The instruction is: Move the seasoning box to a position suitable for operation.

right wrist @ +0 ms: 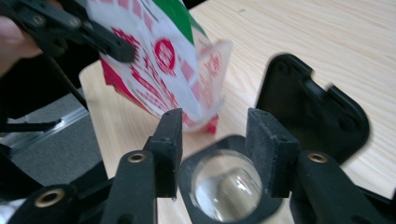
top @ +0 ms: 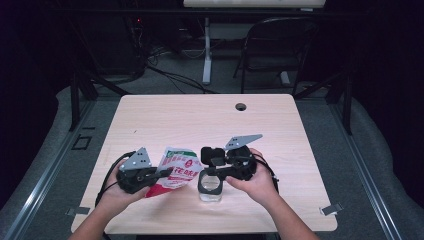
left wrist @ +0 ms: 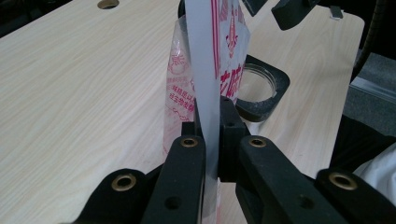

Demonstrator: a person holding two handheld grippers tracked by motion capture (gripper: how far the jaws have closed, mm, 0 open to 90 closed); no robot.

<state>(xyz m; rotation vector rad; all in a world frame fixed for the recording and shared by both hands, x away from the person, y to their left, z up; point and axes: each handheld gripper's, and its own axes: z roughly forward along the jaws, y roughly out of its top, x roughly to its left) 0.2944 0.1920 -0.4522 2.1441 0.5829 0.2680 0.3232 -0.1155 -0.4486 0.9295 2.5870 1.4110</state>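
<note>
- High view: we see one red-and-white packet (top: pixel 176 171) pinched in the left gripper (top: pixel 161 174), its long axis tilting up toward the far right, just left of one clear container (top: pixel 210 186) with a hinged black lid (top: pixel 213 155); the right gripper (top: pixel 214 171) is nearer the container.
- Left gripper view: jaws clamped on the packet's edge; the container (left wrist: pixel 254 86) lies just beyond.
- Right gripper view: jaws part-open, holding nothing, container (right wrist: pixel 227 190) directly below, packet (right wrist: pixel 163 65) far left.
</note>
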